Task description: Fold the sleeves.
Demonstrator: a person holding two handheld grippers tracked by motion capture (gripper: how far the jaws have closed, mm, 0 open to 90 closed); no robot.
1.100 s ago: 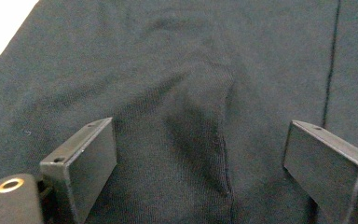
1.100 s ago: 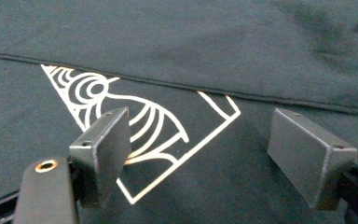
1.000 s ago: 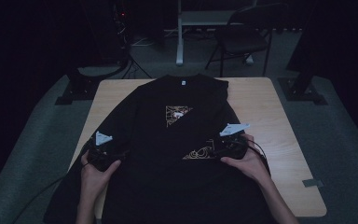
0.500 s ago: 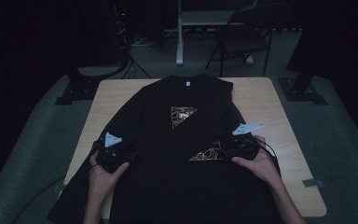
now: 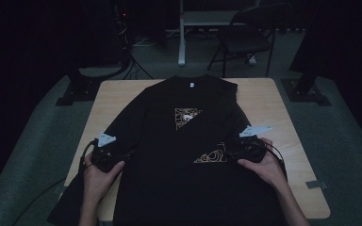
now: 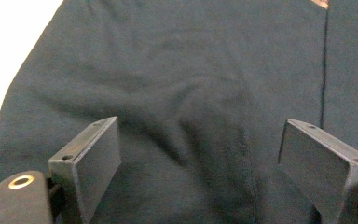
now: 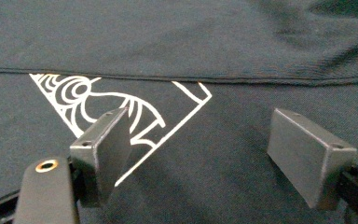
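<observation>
Black T-shirt (image 5: 188, 141) spread over the wooden worktop (image 5: 273, 108), collar at the far edge (one side folded across its printed design (image 7: 121, 112)). Left gripper (image 6: 198, 158) and right gripper (image 7: 200, 149), jaws spread and pinching nothing, sit over its left and right sides.

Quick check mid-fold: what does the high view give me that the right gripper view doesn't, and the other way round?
High view: the whole wooden table, the person's hands, the left hand-held gripper at the shirt's left edge, and a chair behind.

Right gripper view: the right hand-held gripper up close, jaws open with nothing between them, over the printed line design below a fold edge.

Both: the black T-shirt and its print.
</observation>
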